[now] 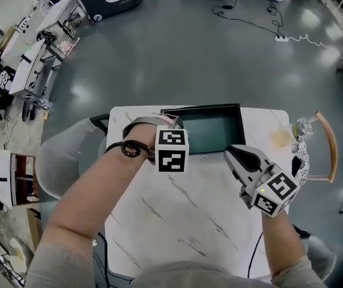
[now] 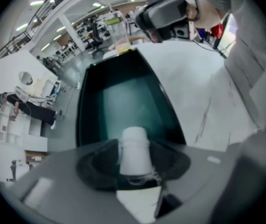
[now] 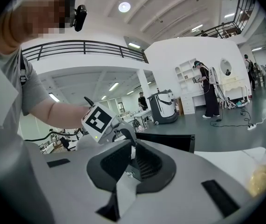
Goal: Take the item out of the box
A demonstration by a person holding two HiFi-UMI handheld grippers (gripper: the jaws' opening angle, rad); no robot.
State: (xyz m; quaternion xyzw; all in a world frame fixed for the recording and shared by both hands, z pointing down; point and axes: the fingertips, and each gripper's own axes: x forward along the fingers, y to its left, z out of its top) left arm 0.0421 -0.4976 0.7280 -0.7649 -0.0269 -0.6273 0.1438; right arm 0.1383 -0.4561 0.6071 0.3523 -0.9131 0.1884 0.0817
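Our left claw (image 2: 133, 143) stood wide open around the upright white item (image 2: 135, 158) at the near end of the dark box (image 2: 84, 107), the claw's own body hiding its base, while our right claw (image 1: 233, 155) hovered shut and empty above the worktop (image 1: 183, 221) near a glass jar (image 1: 303, 126).

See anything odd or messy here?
Slightly. Loose threads straggle from the base of the white item, which is between the left gripper's open jaws. At the table's far right corner sits a yellowish blob; spill or object, I cannot tell.
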